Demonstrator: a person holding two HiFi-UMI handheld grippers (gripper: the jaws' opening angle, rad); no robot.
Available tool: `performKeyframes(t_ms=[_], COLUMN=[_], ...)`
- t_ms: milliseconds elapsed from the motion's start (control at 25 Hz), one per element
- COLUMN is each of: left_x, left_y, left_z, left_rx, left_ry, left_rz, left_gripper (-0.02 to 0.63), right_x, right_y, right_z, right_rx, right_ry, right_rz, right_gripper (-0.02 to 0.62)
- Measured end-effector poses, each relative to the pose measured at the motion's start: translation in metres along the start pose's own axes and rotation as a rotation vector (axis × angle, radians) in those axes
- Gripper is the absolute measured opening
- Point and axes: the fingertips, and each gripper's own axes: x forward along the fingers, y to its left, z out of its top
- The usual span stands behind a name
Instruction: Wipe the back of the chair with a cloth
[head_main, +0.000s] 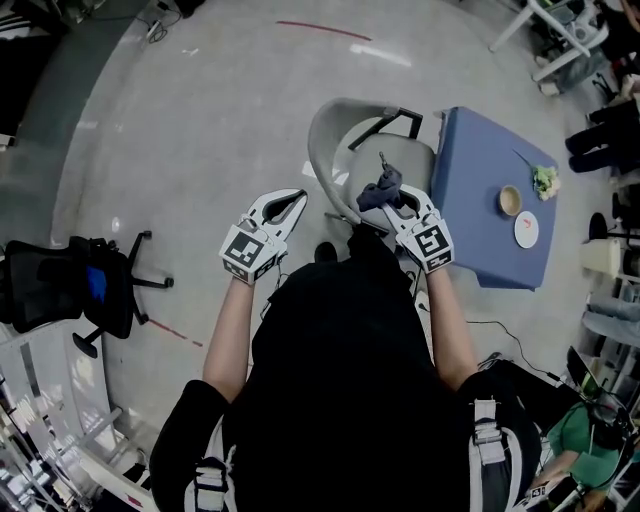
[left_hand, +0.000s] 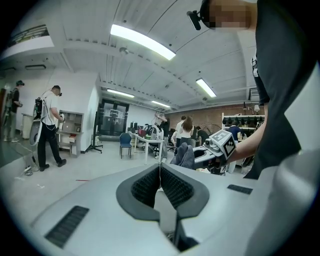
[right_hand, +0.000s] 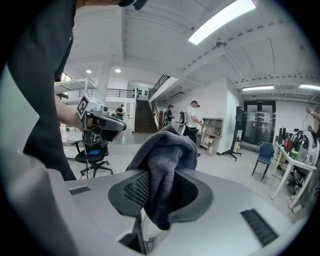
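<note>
A grey chair (head_main: 340, 140) with a curved back stands in front of me in the head view. My right gripper (head_main: 392, 195) is shut on a dark grey cloth (head_main: 381, 188), held over the chair's seat. In the right gripper view the cloth (right_hand: 162, 165) bulges up from between the jaws and hangs down inside them. My left gripper (head_main: 290, 205) is raised to the left of the chair's back, apart from it, and its jaws meet with nothing between them (left_hand: 160, 179). From the left gripper view the right gripper (left_hand: 205, 155) and the cloth (left_hand: 184, 156) show ahead.
A blue table (head_main: 480, 230) with a bowl (head_main: 510, 201), a plate (head_main: 527, 230) and a small bunch of flowers (head_main: 545, 180) stands right of the chair. A black office chair (head_main: 70, 285) is at the left. People stand and work farther off in the room (left_hand: 49, 127).
</note>
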Motion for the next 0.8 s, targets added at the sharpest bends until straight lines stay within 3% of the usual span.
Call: performKeyframes(t_ms=[520, 800], left_x=[-0.002, -0.028], left_y=[0.008, -0.005], left_z=[-0.008, -0.015], left_rx=[-0.02, -0.022], left_ry=[0.009, 0.007], left_rz=[0.002, -0.005], left_gripper=[0.025, 0.025], right_x=[0.001, -0.008], right_y=[-0.008, 0.02], right_z=[0.001, 0.001], right_rx=[0.08, 0.068], right_ry=[-0.013, 0.004], right_rz=[-0.023, -0.027], right_gripper=[0.109, 0.109])
